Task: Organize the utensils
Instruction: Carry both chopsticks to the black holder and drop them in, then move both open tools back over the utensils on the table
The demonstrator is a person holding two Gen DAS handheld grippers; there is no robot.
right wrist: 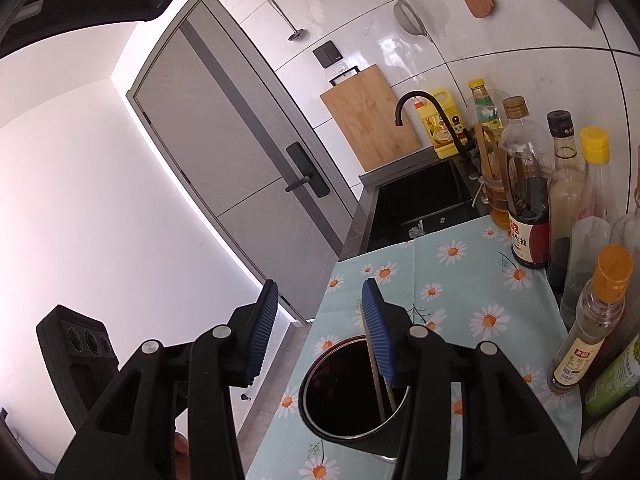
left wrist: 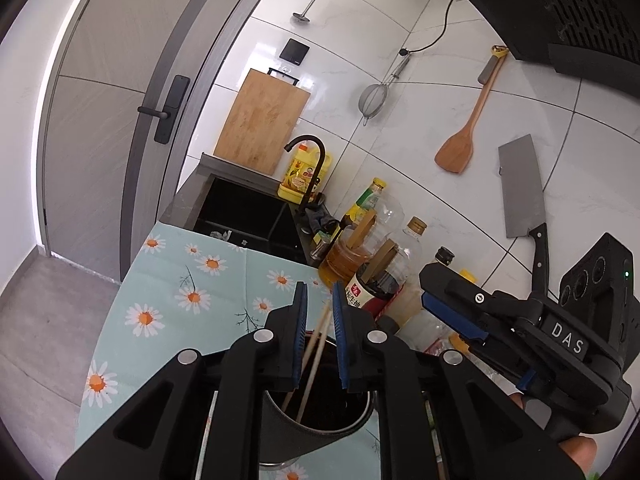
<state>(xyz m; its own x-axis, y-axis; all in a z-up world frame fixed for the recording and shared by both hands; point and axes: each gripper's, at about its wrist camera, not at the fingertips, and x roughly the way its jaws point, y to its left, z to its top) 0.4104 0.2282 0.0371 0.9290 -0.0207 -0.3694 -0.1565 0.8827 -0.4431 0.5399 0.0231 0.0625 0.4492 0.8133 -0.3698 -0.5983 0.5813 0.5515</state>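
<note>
Two pale wooden chopsticks point(left wrist: 316, 354) standing tilted inside one dark cylindrical metal utensil holder point(left wrist: 320, 428), tips down in the holder, upper ends rising between the blue-padded fingers of the left hand-held gripper point(left wrist: 320, 312); fingers parted on either side of the sticks, gaps visible, no clamp on them. Right hand-held gripper point(right wrist: 320, 312) spread wide, holding nothing, hovering over the same holder point(right wrist: 316, 420), the two chopsticks point(right wrist: 378, 376) leaning against the holder's right inner wall just behind the right blue pad. Holder upright on the counter point(left wrist: 168, 308), on one light-blue cloth printed with white daisies. Along the back of the cloth, a crowded row of sauce and oil bottles point(right wrist: 528, 200), at least seven countable from the right wrist view. Beyond the cloth, one black sink point(left wrist: 248, 212) with one black curved faucet point(left wrist: 312, 160), one yellow detergent jug point(left wrist: 300, 176) beside it. One bamboo cutting board point(left wrist: 264, 120) leaning on the white tiled wall. On that wall: one steel ladle point(left wrist: 312, 0), one wire-mesh strainer point(left wrist: 376, 98), one wooden spatula point(left wrist: 464, 136), one steel cleaver point(left wrist: 520, 192) with black handle. One grey door point(right wrist: 248, 168) with one black lever lock at left.
</note>
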